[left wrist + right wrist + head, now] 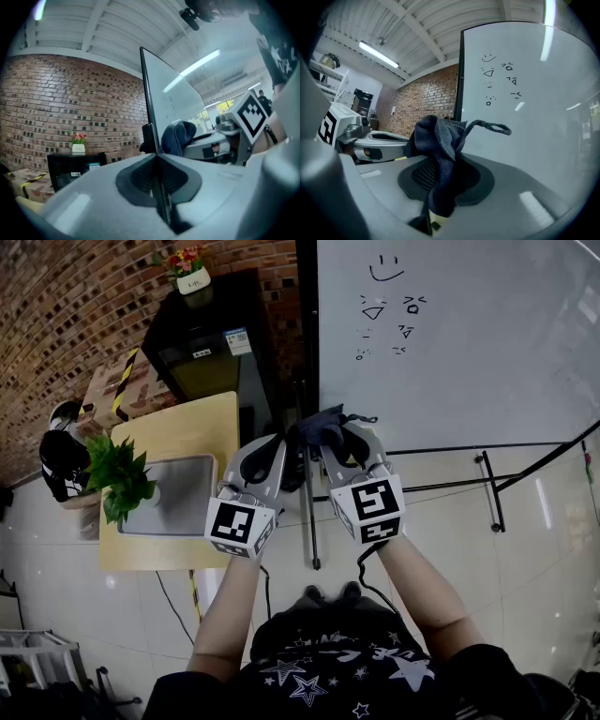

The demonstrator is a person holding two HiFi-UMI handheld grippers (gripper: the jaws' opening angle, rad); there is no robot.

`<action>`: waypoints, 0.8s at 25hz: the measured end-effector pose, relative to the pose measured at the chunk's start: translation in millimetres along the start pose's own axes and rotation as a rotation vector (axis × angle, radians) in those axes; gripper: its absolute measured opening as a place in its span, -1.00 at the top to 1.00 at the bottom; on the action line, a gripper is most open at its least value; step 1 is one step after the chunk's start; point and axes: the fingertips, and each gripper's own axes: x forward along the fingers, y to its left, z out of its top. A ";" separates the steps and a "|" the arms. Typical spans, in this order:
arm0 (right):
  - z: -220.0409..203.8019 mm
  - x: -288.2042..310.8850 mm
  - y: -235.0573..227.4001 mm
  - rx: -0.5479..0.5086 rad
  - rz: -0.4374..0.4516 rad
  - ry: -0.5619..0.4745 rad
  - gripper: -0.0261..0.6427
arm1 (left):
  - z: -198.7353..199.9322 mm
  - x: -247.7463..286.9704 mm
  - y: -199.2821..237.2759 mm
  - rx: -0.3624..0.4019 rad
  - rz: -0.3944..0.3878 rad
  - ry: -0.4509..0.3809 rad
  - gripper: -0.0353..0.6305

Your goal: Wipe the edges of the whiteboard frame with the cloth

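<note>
Right gripper [440, 165]: jaws are closing down tight on a dark blue cloth [438, 140]. The cloth is bunching up out of the pads in a soft wad, and a thin hanging loop is trailing off toward the board.

Left gripper [157, 157]: jaws are drawn all but together. The dark edge of the whiteboard frame [147, 103] is running straight down into the seam between them, so it looks to be clamping the frame and steadying it.

Position: the cloth is sitting at the lower left corner of the whiteboard [450, 334], just beside the frame's left upright, on the board side. Whether it is touching yet is not clear. The two grippers are flanking that upright, tips close together.

Key relation: the upright's long axis is running vertically, away from the person in the head view. The cloth is lying to its right, and the right gripper is carrying it. My reading: the wipe calls for shifting the wad left onto the bar, then sliding it along its length.

Frame: thin, dark and straight. The board surface is pale and glossy, with small doodles near the top left.
</note>
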 end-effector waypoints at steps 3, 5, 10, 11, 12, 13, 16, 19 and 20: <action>-8.6 14.5 0.6 -0.008 0.021 0.038 0.69 | -2.5 5.1 7.2 -0.002 -0.006 0.005 0.88; -16.8 22.6 3.0 -0.023 0.043 0.065 0.69 | -4.4 8.1 10.5 -0.008 -0.015 0.013 0.88; -30.1 33.0 1.8 -0.046 0.044 0.098 0.69 | -8.9 13.1 12.4 -0.025 -0.048 0.032 0.88; -30.7 33.7 0.8 -0.044 0.039 0.100 0.69 | -8.7 13.5 13.2 -0.026 -0.049 0.032 0.88; -30.0 34.0 0.0 -0.042 0.035 0.099 0.69 | -7.8 13.8 14.0 -0.027 -0.050 0.030 0.88; -27.9 34.0 -0.5 -0.042 0.033 0.096 0.69 | -5.9 14.0 14.8 -0.028 -0.052 0.026 0.88; -13.6 31.0 -0.6 -0.052 0.030 0.073 0.69 | 6.9 12.8 17.6 -0.022 -0.054 0.000 0.88; 13.3 26.7 -2.4 -0.065 0.026 0.032 0.69 | 27.4 12.2 21.7 -0.014 -0.052 -0.036 0.88; 23.5 25.5 -3.8 -0.069 0.023 0.019 0.69 | 34.5 13.0 22.6 -0.010 -0.056 -0.045 0.88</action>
